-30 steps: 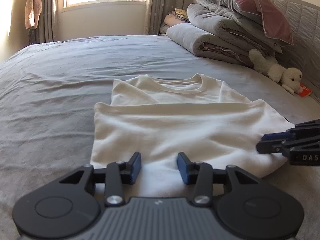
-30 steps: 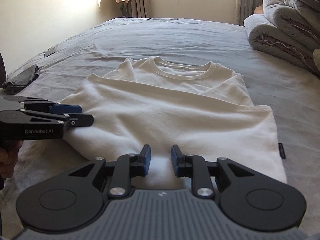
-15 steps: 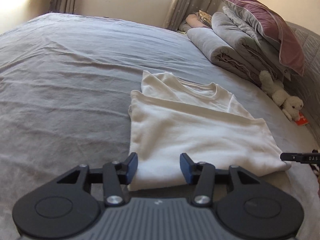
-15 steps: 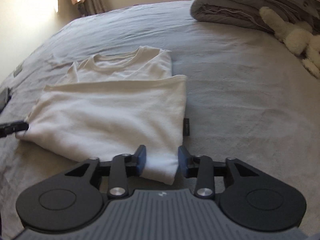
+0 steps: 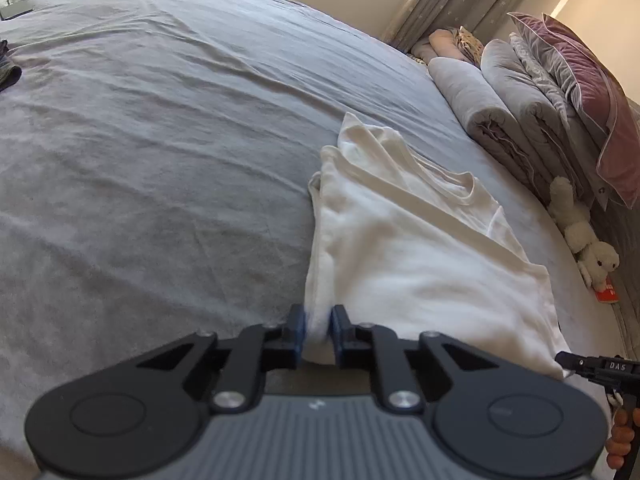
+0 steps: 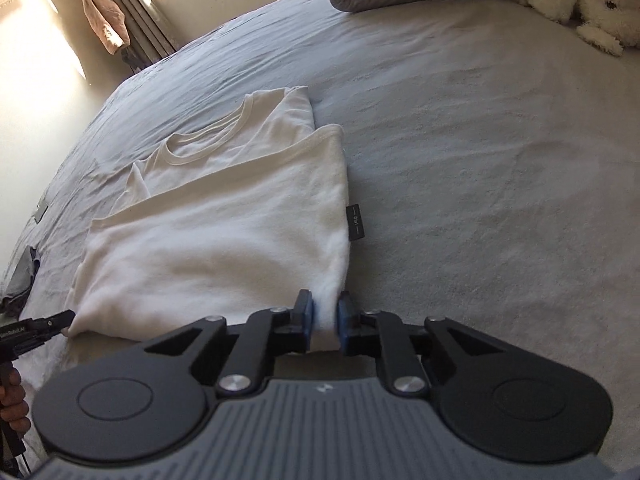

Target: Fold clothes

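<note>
Your wide bed with its wrinkled grey cover (image 5: 160, 160) fills both views. On it, the white cotton T-shirt (image 5: 408, 264) lies folded across, its lower half doubled up over the chest, the ribbed collar showing beyond the fold. Past the T-shirt, toward the headboard, sit the rolled grey quilts (image 5: 492, 120) with the mauve satin pillow (image 5: 580, 92) on top, and just beside them the white plush dog (image 5: 580, 240).

Your left gripper (image 5: 318, 334) is at the T-shirt's near left corner, jaws drawn in to a narrow gap with the white cloth pinched between the blue pads. Your right gripper (image 6: 323, 322) has the near right corner the same way, pads nipped on the fabric just below the small dark side label (image 6: 355, 222).
</note>
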Tool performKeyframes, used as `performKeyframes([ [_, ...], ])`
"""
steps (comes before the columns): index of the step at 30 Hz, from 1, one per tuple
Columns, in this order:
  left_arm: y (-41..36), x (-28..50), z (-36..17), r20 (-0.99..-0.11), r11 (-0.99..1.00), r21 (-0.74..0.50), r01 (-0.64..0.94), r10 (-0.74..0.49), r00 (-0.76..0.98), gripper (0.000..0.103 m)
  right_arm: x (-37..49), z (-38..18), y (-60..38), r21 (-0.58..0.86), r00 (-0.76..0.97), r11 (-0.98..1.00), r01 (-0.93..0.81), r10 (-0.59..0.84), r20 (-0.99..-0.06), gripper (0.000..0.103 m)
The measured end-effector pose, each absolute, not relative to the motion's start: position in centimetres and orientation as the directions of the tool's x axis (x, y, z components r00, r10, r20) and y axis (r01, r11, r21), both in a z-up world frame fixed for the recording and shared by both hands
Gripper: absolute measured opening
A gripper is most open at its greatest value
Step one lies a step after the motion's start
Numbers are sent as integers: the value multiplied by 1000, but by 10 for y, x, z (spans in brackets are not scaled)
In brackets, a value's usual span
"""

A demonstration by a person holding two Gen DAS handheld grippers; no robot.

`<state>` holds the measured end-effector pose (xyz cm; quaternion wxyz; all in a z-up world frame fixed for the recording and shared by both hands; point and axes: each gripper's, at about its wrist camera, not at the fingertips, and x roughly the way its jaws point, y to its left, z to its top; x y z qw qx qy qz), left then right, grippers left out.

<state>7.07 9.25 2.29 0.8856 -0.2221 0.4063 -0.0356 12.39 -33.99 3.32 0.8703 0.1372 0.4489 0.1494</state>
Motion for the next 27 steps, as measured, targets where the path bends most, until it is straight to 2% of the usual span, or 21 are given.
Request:
performKeyframes([
  [3,100,70,28,-696,877,-465,-122,-277,662,8,122,40,-343,375,560,913,-159,396,-728,9],
  [8,101,70,33,-701,881,-460,-110,-284,654,7,113,59,-352,383,575,899,-214,433,-694,7],
  [14,102,70,31,-715,886,-449,-114,-280,640,8,117,53,-349,334,553,915,-226,403,-729,7],
  [18,101,73,25,-729,889,-441,-122,-276,626,8,119,43,-335,234,524,937,-259,340,-781,7],
  [21,101,74,24,-734,891,-437,-120,-276,620,9,120,40,-334,227,516,938,-263,336,-788,8],
  [23,104,75,24,-736,884,-450,-129,-285,614,13,121,39,-336,236,516,939,-249,335,-788,9],
  [25,107,74,26,-741,876,-458,-148,-285,608,16,121,40,-338,229,522,943,-241,325,-789,27],
  [27,109,72,29,-740,874,-461,-153,-284,610,16,119,44,-338,208,545,949,-237,307,-780,36],
])
